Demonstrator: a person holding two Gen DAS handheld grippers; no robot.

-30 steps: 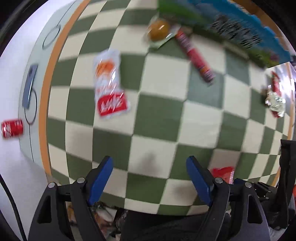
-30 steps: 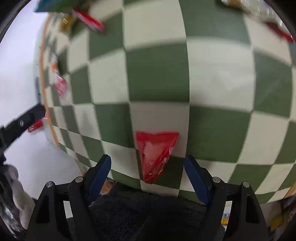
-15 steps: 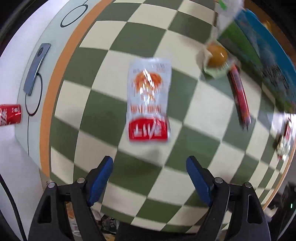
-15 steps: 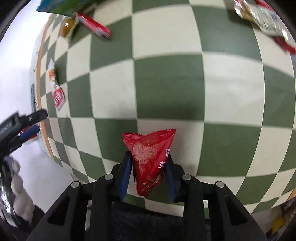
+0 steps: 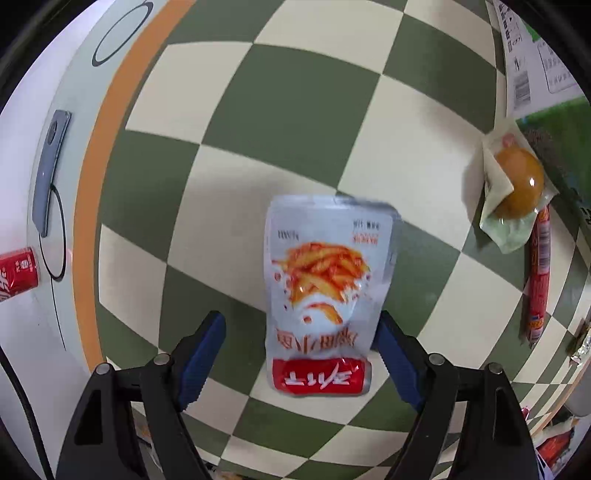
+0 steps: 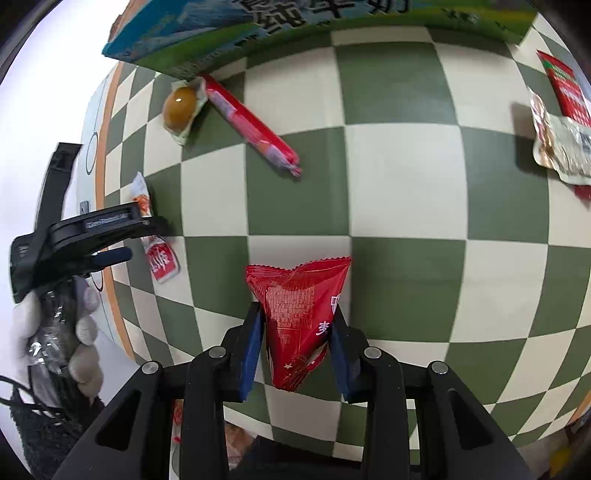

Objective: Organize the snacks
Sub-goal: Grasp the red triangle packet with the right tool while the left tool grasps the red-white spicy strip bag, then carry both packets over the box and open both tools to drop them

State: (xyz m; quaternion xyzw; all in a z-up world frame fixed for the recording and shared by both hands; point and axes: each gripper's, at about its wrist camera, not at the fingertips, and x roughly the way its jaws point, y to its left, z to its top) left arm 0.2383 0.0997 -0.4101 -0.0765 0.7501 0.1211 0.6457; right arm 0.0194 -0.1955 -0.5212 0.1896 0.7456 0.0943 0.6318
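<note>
Below, a green-and-cream checkered cloth (image 5: pixel 295 122) covers the desk, with an orange border strip along its edge. The left tongs (image 5: pixel 301 334) hang straight down over a white foil snack pouch printed with orange strips and a red band (image 5: pixel 325 295), which lies flat on the cloth. Their blue-padded jaws stand wide and have just been closing a little, with the pouch's lower end between them; the right pad sits at the pouch's edge, the left pad well clear of it, so nothing is gripped. In the right wrist view the same pouch (image 6: pixel 157 243) lies near the cloth's left edge, partly behind the left tongs, which a white-gloved hand (image 6: pixel 55 332) holds.

The right tongs (image 6: pixel 297 334) are narrowed onto a red crinkle-edged plastic snack packet (image 6: pixel 299 314), both blue pads pressing its sides, the packet's wide end pointing away over the cloth.

Farther off, a brown egg in a clear wrapper (image 6: pixel 181 107) lies just beside a long red sausage stick (image 6: pixel 251 125), both close to a blue-and-green printed carton (image 6: pixel 258 33). At the far right lie a silvery packet of pale pieces (image 6: pixel 561 147) and a red flat packet (image 6: pixel 565 88). A red drink can (image 5: pixel 16 273) lies beyond the cloth's border.
</note>
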